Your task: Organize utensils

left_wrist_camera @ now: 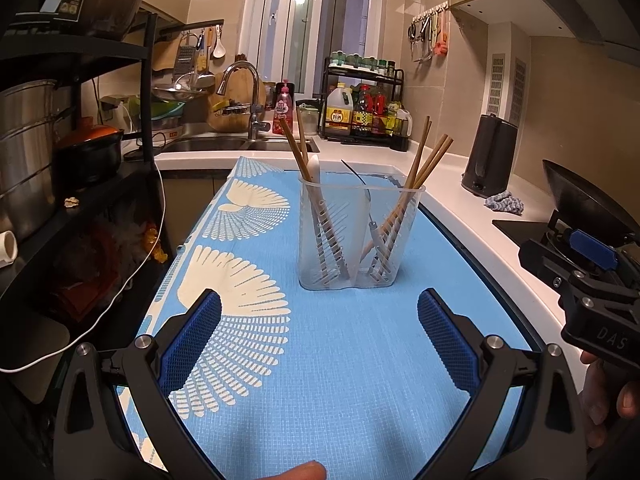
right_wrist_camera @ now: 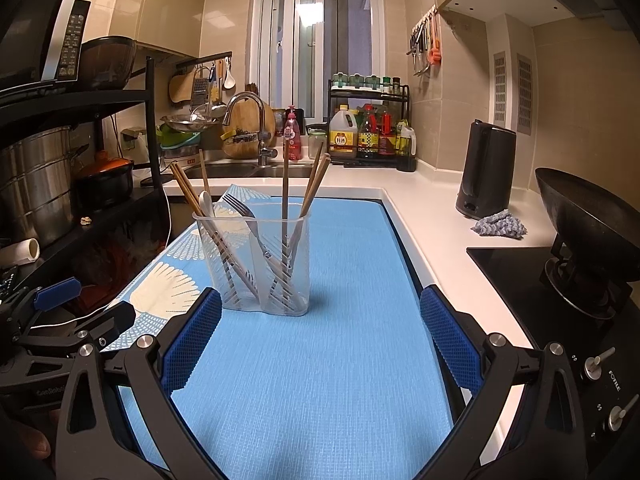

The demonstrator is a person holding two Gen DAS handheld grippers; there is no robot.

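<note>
A clear plastic utensil holder (left_wrist_camera: 358, 236) (right_wrist_camera: 256, 264) with two compartments stands upright on a blue mat (left_wrist_camera: 320, 360) (right_wrist_camera: 320, 360). Wooden chopsticks (left_wrist_camera: 294, 148) (right_wrist_camera: 184, 186), a white spoon (left_wrist_camera: 315, 170) (right_wrist_camera: 206, 204) and a metal fork (right_wrist_camera: 240, 206) stick out of it; more chopsticks (left_wrist_camera: 430, 160) (right_wrist_camera: 316, 184) lean in its other compartment. My left gripper (left_wrist_camera: 320, 320) hangs open short of the holder, nothing between its blue pads. My right gripper (right_wrist_camera: 320, 320) is open too, the holder ahead to its left. The right gripper's body (left_wrist_camera: 592, 280) shows at the left wrist view's right edge.
A sink with a tap (right_wrist_camera: 248, 120) lies behind the mat. A black shelf (left_wrist_camera: 80, 160) with pots stands left. A dark kettle (right_wrist_camera: 486, 168), a grey cloth (right_wrist_camera: 498, 226), a wok (right_wrist_camera: 584, 224) on a hob and a bottle rack (right_wrist_camera: 370, 128) sit right and back.
</note>
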